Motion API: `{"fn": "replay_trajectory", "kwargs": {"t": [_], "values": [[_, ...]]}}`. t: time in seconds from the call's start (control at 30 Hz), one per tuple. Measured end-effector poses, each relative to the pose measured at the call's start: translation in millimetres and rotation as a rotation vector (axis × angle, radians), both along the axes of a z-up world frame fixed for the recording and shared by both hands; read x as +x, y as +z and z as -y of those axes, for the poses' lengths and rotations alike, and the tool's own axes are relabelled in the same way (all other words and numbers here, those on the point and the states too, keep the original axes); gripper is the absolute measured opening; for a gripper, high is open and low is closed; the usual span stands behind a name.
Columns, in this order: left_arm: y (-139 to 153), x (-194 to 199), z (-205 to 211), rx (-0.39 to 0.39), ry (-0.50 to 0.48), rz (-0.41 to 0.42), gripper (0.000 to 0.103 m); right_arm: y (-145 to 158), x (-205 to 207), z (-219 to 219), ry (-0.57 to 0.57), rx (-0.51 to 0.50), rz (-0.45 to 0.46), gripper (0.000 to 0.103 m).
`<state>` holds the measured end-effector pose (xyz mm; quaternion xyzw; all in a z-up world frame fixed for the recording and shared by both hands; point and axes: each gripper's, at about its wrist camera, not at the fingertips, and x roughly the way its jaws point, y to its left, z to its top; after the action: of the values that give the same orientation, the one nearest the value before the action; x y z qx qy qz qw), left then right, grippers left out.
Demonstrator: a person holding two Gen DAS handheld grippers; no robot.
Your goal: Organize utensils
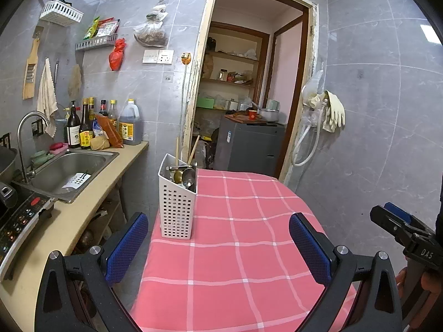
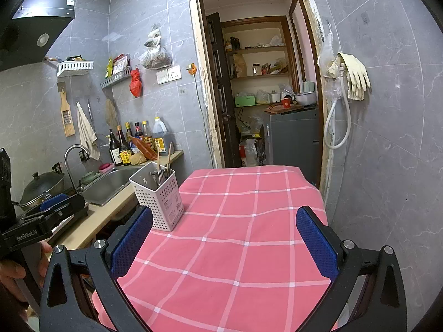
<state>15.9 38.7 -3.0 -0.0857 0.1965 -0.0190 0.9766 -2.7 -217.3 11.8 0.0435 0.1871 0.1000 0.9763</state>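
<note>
Faintly, the right hand-held gripper (image 1: 398,221) reads, perhaps, "DAS".

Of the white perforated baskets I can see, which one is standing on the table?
The tall white basket holding the utensils, at the left edge of the pink checked tablecloth. The other white basket hangs high on the wall above the sink.

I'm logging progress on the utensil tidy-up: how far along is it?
Done: spoons and chopsticks stand in the white utensil holder on the pink checked tablecloth. In hand: nothing; left gripper and right gripper are open. Left: no loose utensils show.
</note>
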Motion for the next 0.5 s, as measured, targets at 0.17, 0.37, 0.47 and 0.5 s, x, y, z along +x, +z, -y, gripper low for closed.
{"fn": "replay_trajectory", "kwargs": {"t": [0.17,0.37,0.47,0.5], "values": [[-2.5,0.8,-0.8,-0.003,0.003,-0.004,0.102,1.0,1.4,0.9,0.000,0.001,-0.001,0.102],[-1.8,1.1,0.0,-0.003,0.004,-0.004,0.102,0.1,2.5,1.4,0.002,0.000,-0.004,0.102],[-2.4,1.0,-1.2,-0.002,0.004,-0.004,0.102,-1.0,3.1,1.1,0.003,0.000,-0.005,0.102],[-1.5,0.9,-0.5,0.001,0.009,-0.002,0.102,-1.2,2.7,0.7,0.002,-0.001,-0.006,0.102]]}}
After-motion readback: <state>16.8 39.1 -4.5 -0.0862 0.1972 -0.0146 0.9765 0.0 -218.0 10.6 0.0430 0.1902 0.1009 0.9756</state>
